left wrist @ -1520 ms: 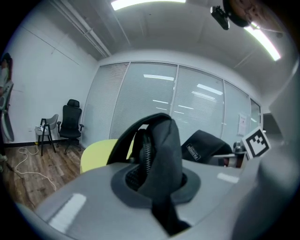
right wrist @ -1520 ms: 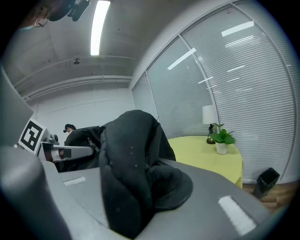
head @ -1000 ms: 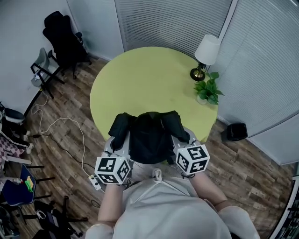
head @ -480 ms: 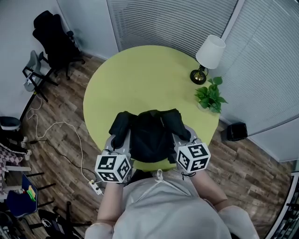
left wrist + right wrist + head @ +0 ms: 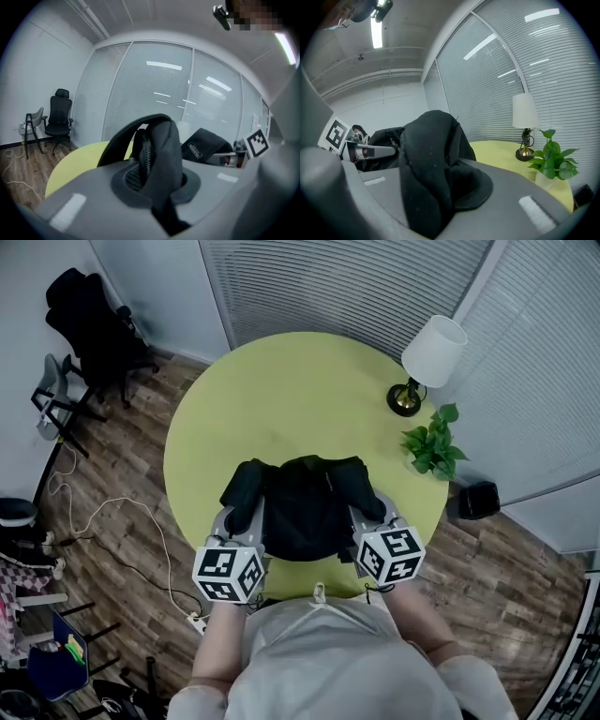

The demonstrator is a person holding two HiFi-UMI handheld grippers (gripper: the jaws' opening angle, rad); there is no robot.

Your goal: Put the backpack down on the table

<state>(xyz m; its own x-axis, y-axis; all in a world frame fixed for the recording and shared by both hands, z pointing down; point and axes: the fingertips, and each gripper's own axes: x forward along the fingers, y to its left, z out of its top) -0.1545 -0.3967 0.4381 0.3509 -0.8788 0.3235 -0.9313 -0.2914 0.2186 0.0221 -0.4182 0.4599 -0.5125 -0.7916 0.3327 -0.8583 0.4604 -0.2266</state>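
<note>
Step in hand, by judgement: the carry to the counter (image 5: 281, 381), with the set-down not yet made. The round yellow-green counter lay bare across its middle and far-left part; a lamp (image 5: 427, 357) and a potted plant (image 5: 433, 448) stood at its far right edge, well apart from the load.

The black backpack (image 5: 302, 512) hung over the counter's near edge, between the two tools and close in front of the person. No view showed whether its underside touched the surface.

The left hand-held gripper (image 5: 157, 185) was clamped narrow on a fold of black strap and zip at the pack's left side. The right hand-held gripper (image 5: 436, 187) was likewise clamped narrow on a bunch of black fabric at the pack's right side.

Next move, by judgement: lower both hands together and level until the pack's weight rests wholly on the counter, slightly further in from the edge, and only then part the jaws. Uneven lowering could tip the pack off the near rim.

Orientation: the pack was stretched between the grips, so its widest span ran left to right, along the near edge. The main body appeared to run from the person toward the counter's centre; which end was the top could not be told
</note>
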